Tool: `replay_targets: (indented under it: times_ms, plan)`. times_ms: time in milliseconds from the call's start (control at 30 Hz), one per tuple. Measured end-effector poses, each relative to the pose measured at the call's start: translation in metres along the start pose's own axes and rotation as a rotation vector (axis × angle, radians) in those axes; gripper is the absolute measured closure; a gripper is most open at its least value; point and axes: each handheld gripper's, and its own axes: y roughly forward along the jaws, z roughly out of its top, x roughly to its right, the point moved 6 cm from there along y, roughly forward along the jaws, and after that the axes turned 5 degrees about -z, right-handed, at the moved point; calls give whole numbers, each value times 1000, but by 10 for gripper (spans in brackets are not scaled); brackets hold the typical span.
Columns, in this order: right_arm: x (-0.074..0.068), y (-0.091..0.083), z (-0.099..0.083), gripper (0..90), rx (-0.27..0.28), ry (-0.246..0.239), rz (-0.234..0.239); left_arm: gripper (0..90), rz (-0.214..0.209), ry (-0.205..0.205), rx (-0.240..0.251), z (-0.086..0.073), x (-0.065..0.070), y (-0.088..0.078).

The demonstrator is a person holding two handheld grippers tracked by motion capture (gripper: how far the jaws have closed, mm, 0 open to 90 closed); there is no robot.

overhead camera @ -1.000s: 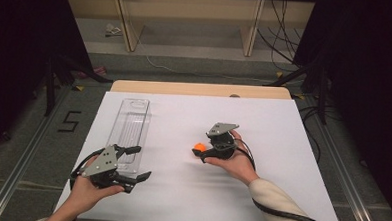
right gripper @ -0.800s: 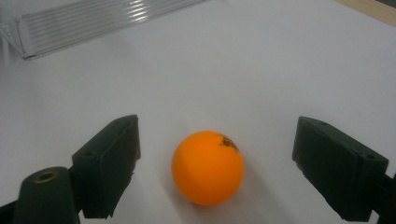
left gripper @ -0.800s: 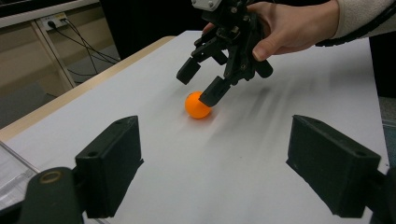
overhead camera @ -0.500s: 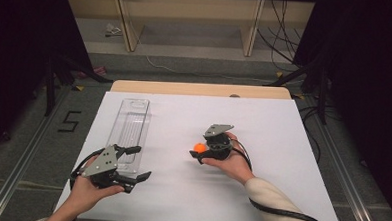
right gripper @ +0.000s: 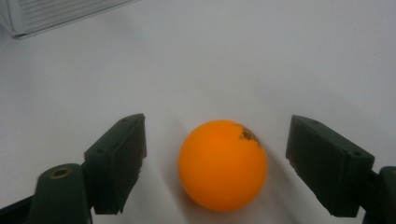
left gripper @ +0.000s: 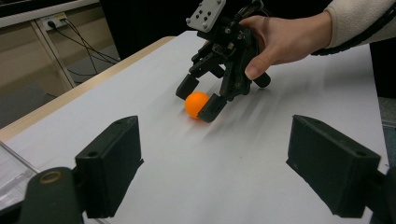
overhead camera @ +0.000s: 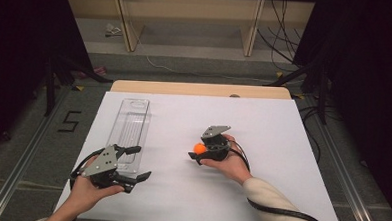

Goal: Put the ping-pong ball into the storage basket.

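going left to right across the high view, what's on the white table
left gripper → clear plastic tray → orange ball → right gripper, its jaws just closing around the ball but not yet pressing on it.

High view: white-topped bench point(overhead camera: 180, 195) evenly lit from above, surroundings falling to near black at both sides; picture soft, slightly grainy. Faint soft shadows under both hands. Left gripper view: streaky grey shadows smear across the white surface beside the small glossy orange ball point(left gripper: 196, 104); near black claw point(left gripper: 229, 165) pads slightly out of focus, background cables dim. Right gripper view: ball point(right gripper: 223, 164) sharp enough to show a dark speck, soft shadow beneath it, top corners washed to pale grey, mild edge stretch.
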Motion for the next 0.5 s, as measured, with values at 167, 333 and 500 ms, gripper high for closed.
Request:
replay_targets:
  times_ms: [167, 333, 500]
  plan:
    - [0, 1, 0, 262, -3, 1, 2, 173, 0, 0, 0, 0, 0, 0]
    - [-1, 3, -2, 308, -8, 4, 5, 173, 1, -2, 0, 0, 0, 0]
    - [1, 3, -2, 368, -13, 7, 0, 173, -1, 1, 0, 0, 0, 0]
